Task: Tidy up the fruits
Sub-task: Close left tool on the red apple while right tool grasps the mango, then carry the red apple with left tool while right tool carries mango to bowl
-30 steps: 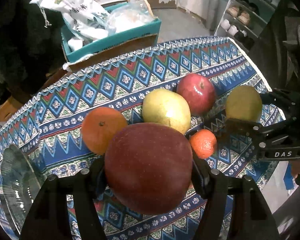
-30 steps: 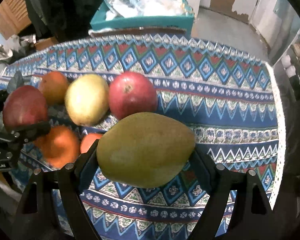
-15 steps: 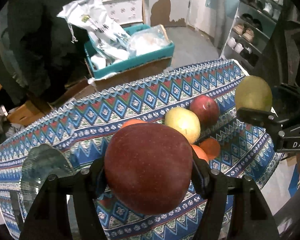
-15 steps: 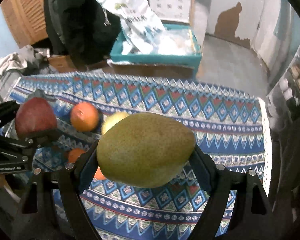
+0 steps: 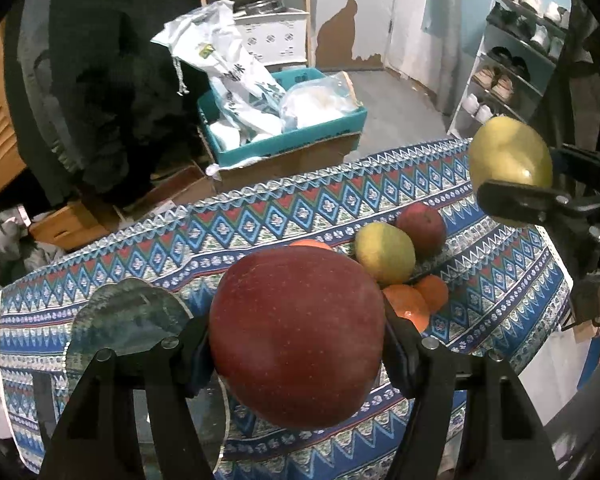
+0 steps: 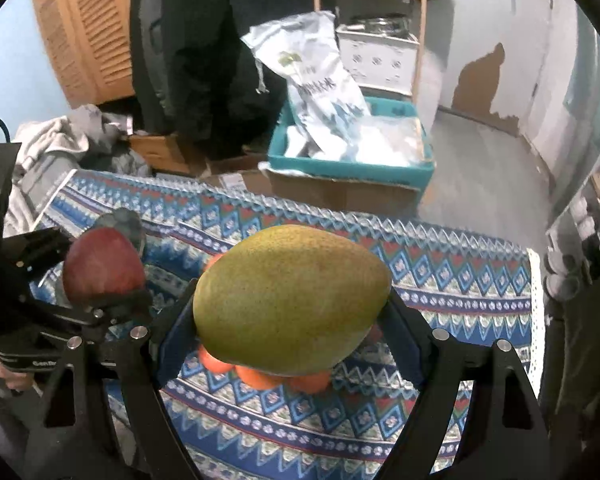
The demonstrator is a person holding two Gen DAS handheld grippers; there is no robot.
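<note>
My left gripper (image 5: 296,346) is shut on a large dark red apple (image 5: 296,312) and holds it above the patterned tablecloth (image 5: 260,216). My right gripper (image 6: 292,322) is shut on a green-yellow mango (image 6: 292,296), also lifted off the table. Each gripper shows in the other's view: the mango (image 5: 510,158) at the right, the red apple (image 6: 102,266) at the left. On the cloth lie a yellow-green fruit (image 5: 384,254), a second red apple (image 5: 420,226) and oranges (image 5: 406,304), partly hidden behind the held fruit.
A clear glass plate (image 5: 132,320) lies on the left part of the table. Behind the table a teal crate (image 5: 284,136) with white bags sits on a cardboard box. A shoe rack (image 5: 512,76) stands at the right, dark hanging clothes at the back left.
Both grippers have risen with their fruit, so the table and the remaining fruit look smaller and farther below. More of the glass plate and the room behind shows.
</note>
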